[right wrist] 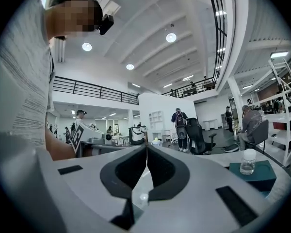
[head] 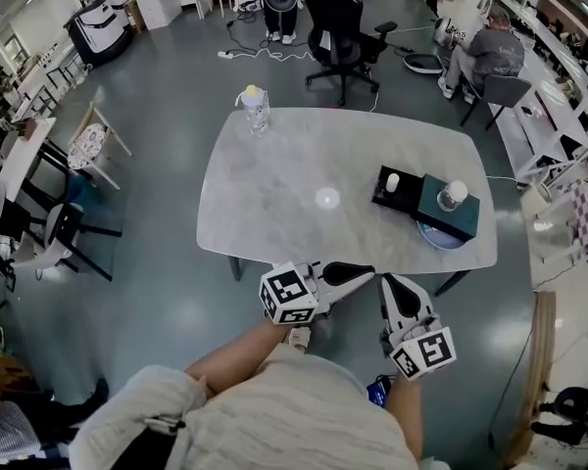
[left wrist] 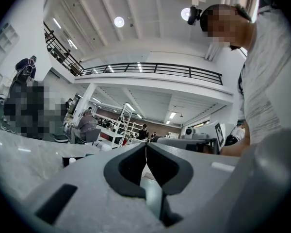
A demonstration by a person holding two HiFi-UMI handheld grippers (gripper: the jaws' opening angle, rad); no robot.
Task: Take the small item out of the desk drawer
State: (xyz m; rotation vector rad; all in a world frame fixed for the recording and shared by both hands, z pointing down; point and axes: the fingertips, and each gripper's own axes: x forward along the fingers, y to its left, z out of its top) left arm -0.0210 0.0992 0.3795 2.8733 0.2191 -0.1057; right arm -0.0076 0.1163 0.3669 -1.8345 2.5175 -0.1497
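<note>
1. We are looking at a clear bottle with a yellow cap [head: 254, 106] standing upright near the far left corner of the grey marble-look table [head: 274, 194].
2. We are holding the left gripper [head: 368, 271] at the table's near edge, lying level and pointing toward the right. Its fingers [left wrist: 131, 166] are resting together with nothing between them.
3. We are holding the right gripper [head: 392, 282] just beside the left one at the same near edge, pointing toward the far edge. Its fingers [right wrist: 165, 169] are also meeting tip to tip, gripping nothing.
4. We are facing the black desk drawer [head: 407, 198], which is sitting open on the right half of the table, against the left side of a teal box [head: 463, 221].
5. We are seeing the small white item [head: 393, 182] standing inside the open drawer, toward its far left corner, apart from both grippers.
6. We are noticing a glass jar with a white cap [head: 452, 196] sitting upright on top of the teal box, close to the table's right edge.
7. We are spotting a pale blue dish [head: 431, 237] showing from under the box on its near side, by the near right corner.
</note>
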